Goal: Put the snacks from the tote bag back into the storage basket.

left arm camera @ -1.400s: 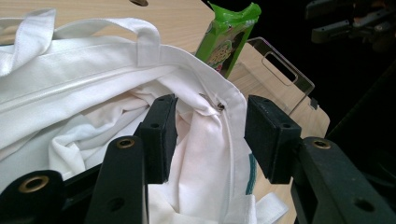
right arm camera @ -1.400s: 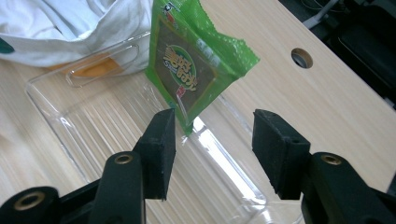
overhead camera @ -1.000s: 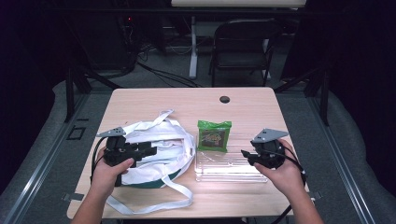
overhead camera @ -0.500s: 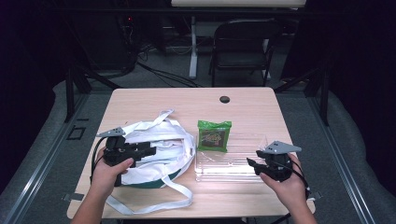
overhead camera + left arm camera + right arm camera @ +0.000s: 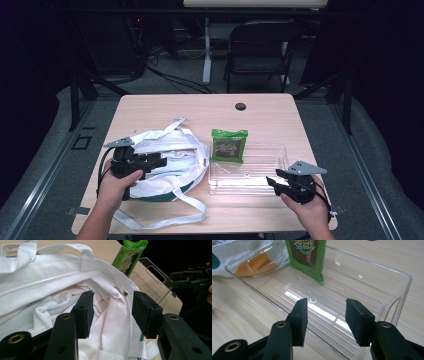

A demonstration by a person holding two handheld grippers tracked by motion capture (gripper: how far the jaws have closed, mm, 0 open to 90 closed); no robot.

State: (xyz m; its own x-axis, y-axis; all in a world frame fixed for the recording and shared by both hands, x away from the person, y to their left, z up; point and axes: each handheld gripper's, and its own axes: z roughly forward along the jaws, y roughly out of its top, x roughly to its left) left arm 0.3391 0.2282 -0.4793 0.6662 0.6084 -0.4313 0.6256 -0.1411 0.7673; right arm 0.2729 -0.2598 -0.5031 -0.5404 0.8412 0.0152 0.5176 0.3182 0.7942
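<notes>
A white tote bag (image 5: 170,155) lies crumpled on the left half of the wooden table, its mouth facing my left gripper (image 5: 159,161). That gripper (image 5: 115,312) is open, jaws straddling the bag's (image 5: 50,272) white inner fabric without pinching it. A green snack packet (image 5: 229,145) leans at the far left corner of a clear plastic bin (image 5: 260,167). My right gripper (image 5: 271,181) hovers open at the bin's near right corner. In the right gripper view the gripper (image 5: 325,320) stands over the bin's (image 5: 362,282) near rim, the packet (image 5: 308,255) beyond.
A long white strap (image 5: 165,220) loops from the bag toward the table's front edge. A black round grommet (image 5: 241,106) sits near the far edge. A folding chair (image 5: 260,45) stands behind the table. Something orange (image 5: 257,263) shows through the bin's handle slot.
My right gripper has drawn back toward the person, from beside the bin's right end to its near right corner. The left gripper and the bag have stayed put.
</notes>
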